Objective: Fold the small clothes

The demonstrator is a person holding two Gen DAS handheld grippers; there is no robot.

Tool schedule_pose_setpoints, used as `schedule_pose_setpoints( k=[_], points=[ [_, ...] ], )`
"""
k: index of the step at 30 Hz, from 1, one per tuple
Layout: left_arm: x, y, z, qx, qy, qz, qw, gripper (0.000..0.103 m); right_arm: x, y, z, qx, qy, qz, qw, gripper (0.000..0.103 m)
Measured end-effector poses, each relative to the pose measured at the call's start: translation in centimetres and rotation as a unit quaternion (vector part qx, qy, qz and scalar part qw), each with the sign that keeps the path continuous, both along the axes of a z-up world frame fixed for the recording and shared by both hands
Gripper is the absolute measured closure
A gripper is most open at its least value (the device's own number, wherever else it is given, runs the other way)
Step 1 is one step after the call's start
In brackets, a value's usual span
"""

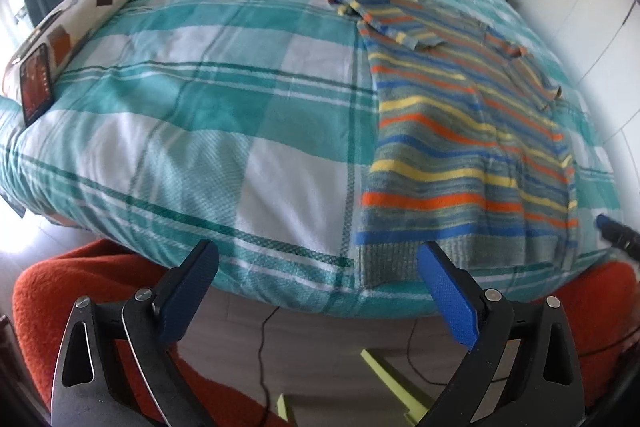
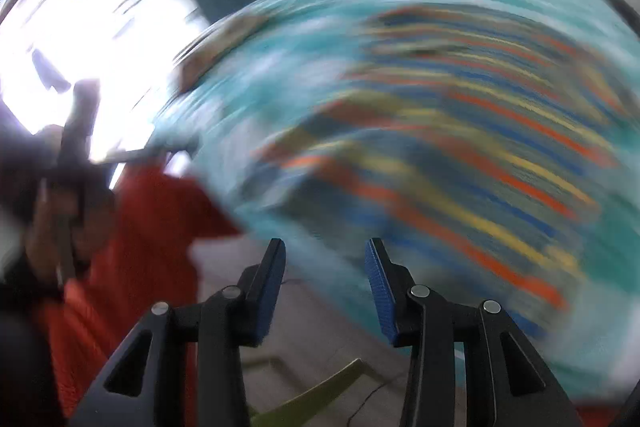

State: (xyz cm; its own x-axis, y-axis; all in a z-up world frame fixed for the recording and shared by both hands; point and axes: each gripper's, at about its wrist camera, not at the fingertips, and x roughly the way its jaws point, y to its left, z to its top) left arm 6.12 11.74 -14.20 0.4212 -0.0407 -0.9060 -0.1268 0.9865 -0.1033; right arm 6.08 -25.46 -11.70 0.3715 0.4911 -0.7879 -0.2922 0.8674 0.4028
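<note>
At lower right of the left view, we held the left tool wide apart before the striped sweater's hem; right tool part-open, empty. Next we needed a hem grasp.

Striped sweater flat on plaid bed.

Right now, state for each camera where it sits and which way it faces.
Left wrist: on the left gripper, looking down along its open fingers at the bed edge and the striped sweater; red-clad legs show below.
Right wrist: on the right gripper, facing the same bed through heavy motion blur, jaws apart and empty; a red sleeve shows at left.
Shared: bed, sweater, red clothing.
</note>
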Motion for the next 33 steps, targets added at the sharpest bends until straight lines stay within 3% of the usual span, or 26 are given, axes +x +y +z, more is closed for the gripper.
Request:
schedule_pose_setpoints(
  k=[2, 4, 8, 11, 12, 13, 14, 16, 23, 26, 29, 30, 32, 33],
  points=[
    [0.9, -0.6, -1.6, -0.016, 0.02, -0.005, 0.9996, 0.023, 0.5, -6.4, -0.5, -0.021, 0.029, -0.1, 0.994, 0.059],
    [1.4, -1.3, -2.9, -0.043, 0.04, -0.014, 0.9982, 0.032, 0.5, -8.5, -1.3, -0.048, 0.057, -0.115, 0.991, 0.059],
    [1.3, -3.0, -3.9, -0.02, 0.047, -0.026, 0.9984, 0.036, 0.4, -5.4, -2.9, -0.014, 0.087, -0.084, 0.993, 0.059],
    [1.4, -3.7, -4.1, -0.018, 0.049, -0.045, 0.9976, 0.059, 1.2, -2.9, -5.1, -0.025, 0.082, -0.089, 0.992, 0.057],
    [1.5, -3.8, -4.2, -0.021, 0.05, -0.05, 0.9973, 0.071, 1.0, -3.3, -6.2, -0.027, 0.094, -0.092, 0.991, 0.061],
    [1.6, -3.8, -4.1, -0.023, 0.052, -0.055, 0.9969, 0.088, 0.8, -3.5, -7.0, -0.035, 0.107, -0.099, 0.989, 0.09],
    [1.6, -3.8, -4.0, -0.025, 0.052, -0.058, 0.9966, 0.096, 0.8, -4.3, -7.3, -0.033, 0.118, -0.116, 0.986, 0.099],
    [1.5, -3.4, -3.7, -0.037, 0.048, -0.058, 0.9965, 0.098, -0.1, -7.1, -6.3, -0.004, 0.123, -0.142, 0.982, 0.099],
    [0.3, -2.5, -1.9, -0.071, 0.036, -0.054, 0.9954, 0.101, -2.1, -12.8, -3.7, 0.011, 0.131, -0.177, 0.975, 0.1],
    [0.4, -2.3, -2.5, -0.058, 0.043, -0.064, 0.9954, 0.1, -1.3, -13.6, -5.0, -0.002, 0.14, -0.185, 0.973, 0.1],
    [1.0, -2.2, -3.7, -0.048, 0.061, -0.057, 0.9954, 0.094, -0.7, -13.2, -7.3, 0.019, 0.159, -0.177, 0.971, 0.097],
    [1.0, -2.0, -3.6, -0.049, 0.059, -0.055, 0.9955, 0.088, -0.8, -13.3, -7.2, 0.028, 0.159, -0.178, 0.971, 0.093],
    [0.9, -1.8, -3.3, -0.058, 0.047, -0.05, 0.9959, 0.056, -0.9, -13.4, -7.1, 0.06, 0.16, -0.174, 0.97, 0.073],
    [0.9, -1.8, -3.2, -0.063, 0.04, -0.046, 0.9961, 0.037, -1.0, -13.3, -7.2, 0.071, 0.161, -0.17, 0.97, 0.057]
  ],
)
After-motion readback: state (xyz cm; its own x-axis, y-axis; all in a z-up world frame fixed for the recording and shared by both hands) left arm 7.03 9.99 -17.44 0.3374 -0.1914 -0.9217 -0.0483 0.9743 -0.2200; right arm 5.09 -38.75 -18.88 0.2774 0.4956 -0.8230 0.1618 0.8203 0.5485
